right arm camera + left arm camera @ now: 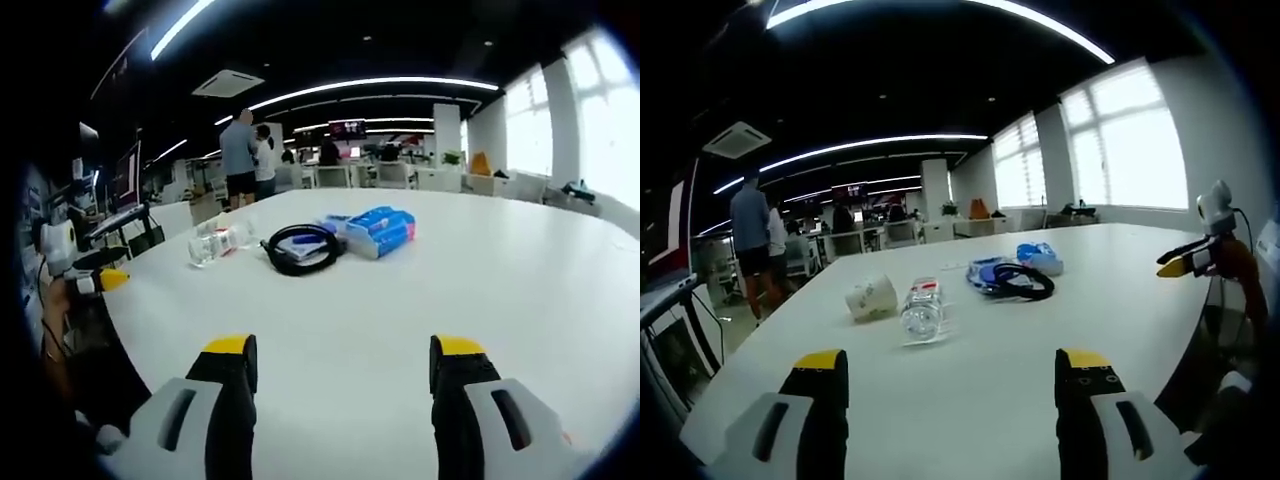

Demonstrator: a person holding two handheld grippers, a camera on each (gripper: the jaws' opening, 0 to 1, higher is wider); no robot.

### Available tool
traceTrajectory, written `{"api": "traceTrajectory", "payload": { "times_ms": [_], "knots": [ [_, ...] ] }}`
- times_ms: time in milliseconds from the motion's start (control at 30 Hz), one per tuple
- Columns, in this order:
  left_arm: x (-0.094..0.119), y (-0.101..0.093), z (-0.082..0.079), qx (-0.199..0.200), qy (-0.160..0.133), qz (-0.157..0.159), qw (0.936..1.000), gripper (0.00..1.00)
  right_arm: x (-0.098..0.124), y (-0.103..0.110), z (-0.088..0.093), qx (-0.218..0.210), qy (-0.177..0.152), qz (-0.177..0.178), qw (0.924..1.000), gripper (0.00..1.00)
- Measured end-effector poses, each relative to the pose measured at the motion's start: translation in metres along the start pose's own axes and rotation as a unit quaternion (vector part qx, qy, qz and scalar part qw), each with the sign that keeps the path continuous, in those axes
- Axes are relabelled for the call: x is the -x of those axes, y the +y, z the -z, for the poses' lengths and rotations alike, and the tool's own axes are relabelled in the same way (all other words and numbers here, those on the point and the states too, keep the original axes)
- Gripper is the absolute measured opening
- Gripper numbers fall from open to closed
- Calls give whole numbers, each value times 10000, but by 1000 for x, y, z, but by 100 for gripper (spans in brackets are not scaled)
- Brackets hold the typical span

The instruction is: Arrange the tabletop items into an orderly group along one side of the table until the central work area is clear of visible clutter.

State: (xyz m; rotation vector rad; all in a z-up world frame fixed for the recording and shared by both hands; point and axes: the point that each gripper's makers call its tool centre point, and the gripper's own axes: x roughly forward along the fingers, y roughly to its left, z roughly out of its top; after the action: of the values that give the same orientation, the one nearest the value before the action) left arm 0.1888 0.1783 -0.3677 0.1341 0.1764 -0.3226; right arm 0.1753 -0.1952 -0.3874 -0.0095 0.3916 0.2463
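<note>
- Open-plan office, dark ceiling with long curved light strips, bright windows on one side; desks and standing people [750, 240] far back.
- Large white table [970, 380] under both grippers, mostly bare in the near part.

Left gripper view, left to right:
- Left gripper [952, 372] low over the near table edge, jaws wide apart, yellow-tipped, nothing between them.
- White paper cup [871, 298] on its side, left of centre.
- Clear plastic bottle [923, 309] just beside the cup, lying flat, red-and-white label toward the far end.
- Coiled black cable [1021, 283] right of the bottle, resting on a blue-and-white packet; exact contact hard to tell.
- Blue tissue pack [1040, 258] just behind the cable.
- Right gripper [1185, 262] at the right table edge, yellow tips showing, held by a person's hand; jaw gap not readable here.

Right gripper view, left to right:
- Left gripper [105, 281] at the far left beyond the table edge, one yellow tip visible.
- Plastic bottle [220, 243] lying flat near the left edge.
- Black cable [302, 249] in a loop right of the bottle.
- Tissue pack [380, 231] touching or just beside the loop, right side.
- Right gripper [340, 372] at bottom, jaws spread wide, holding nothing, over bare tabletop [500, 290].
- Items clustered mid-table, well apart from both grippers.
</note>
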Motion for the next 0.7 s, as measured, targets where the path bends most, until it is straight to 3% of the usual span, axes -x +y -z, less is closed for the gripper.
{"api": "traceTrajectory", "payload": {
  "times_ms": [700],
  "knots": [
    [-4, -3, 0, -98, 43, 43, 9999, 83, -14, 11, -8, 157, 44, -182, 9997, 66]
  ]
}}
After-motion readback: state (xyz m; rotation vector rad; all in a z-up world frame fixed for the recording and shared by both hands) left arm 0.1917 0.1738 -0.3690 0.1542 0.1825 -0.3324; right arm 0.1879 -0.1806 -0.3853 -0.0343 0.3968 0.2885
